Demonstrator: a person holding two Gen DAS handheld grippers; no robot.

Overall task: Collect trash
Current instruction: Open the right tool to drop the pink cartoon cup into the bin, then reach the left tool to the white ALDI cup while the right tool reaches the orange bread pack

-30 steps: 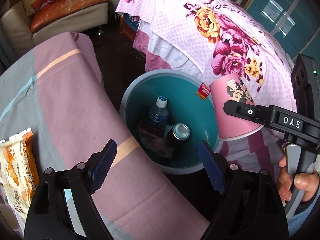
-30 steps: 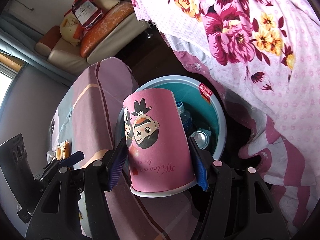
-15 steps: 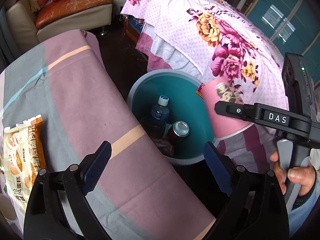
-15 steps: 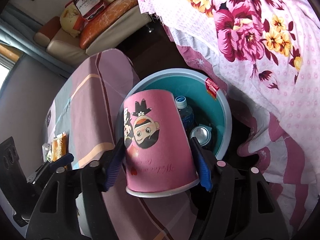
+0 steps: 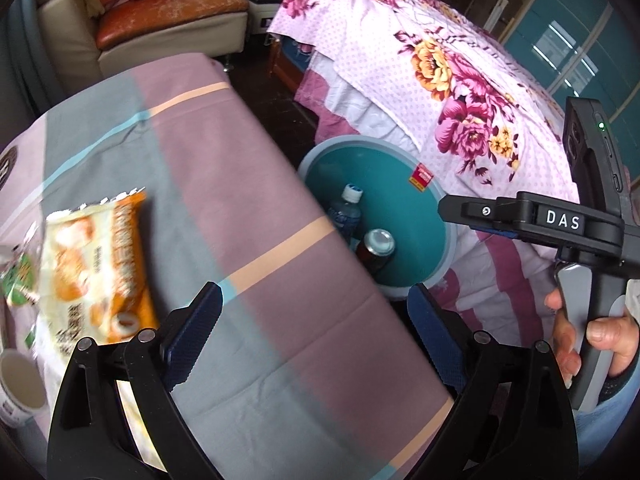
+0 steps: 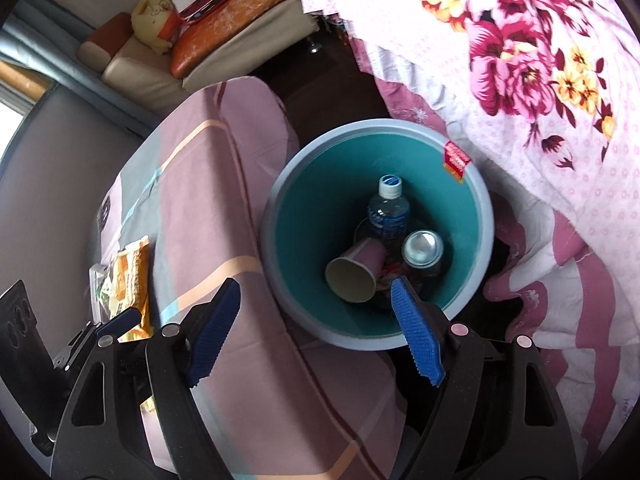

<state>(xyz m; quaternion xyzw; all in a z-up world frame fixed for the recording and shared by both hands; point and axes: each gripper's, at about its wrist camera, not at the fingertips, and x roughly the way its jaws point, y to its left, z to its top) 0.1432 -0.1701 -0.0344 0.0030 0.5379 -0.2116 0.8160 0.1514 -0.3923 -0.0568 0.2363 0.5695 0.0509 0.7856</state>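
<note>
A teal bin with a grey rim (image 6: 276, 200) stands on the floor between the table and the bed. Inside it lie a pink paper cup (image 6: 358, 270) on its side, a water bottle (image 6: 388, 210) and a drink can (image 6: 422, 246). My right gripper (image 6: 315, 286) hangs above the bin's near rim; its jaws are opening with nothing between them. One of its fingers (image 5: 480, 213) shows in the left wrist view, over the bin (image 5: 448, 248). My left gripper (image 5: 315, 292) is open and empty over the tablecloth. An orange-and-white snack bag (image 5: 100, 264) lies to its left.
The striped tablecloth (image 5: 260, 168) hangs over the table edge right beside the bin. A floral bedsheet (image 6: 540, 80) drapes close on the bin's other side. A green packet (image 5: 20, 280) and a white cup (image 5: 16, 384) sit beside the snack bag. A sofa (image 5: 168, 36) stands at the back.
The pink cup has left the right gripper and now lies in the bin; the right jaws stand wider. The left gripper has shifted over the table towards the snack bag.
</note>
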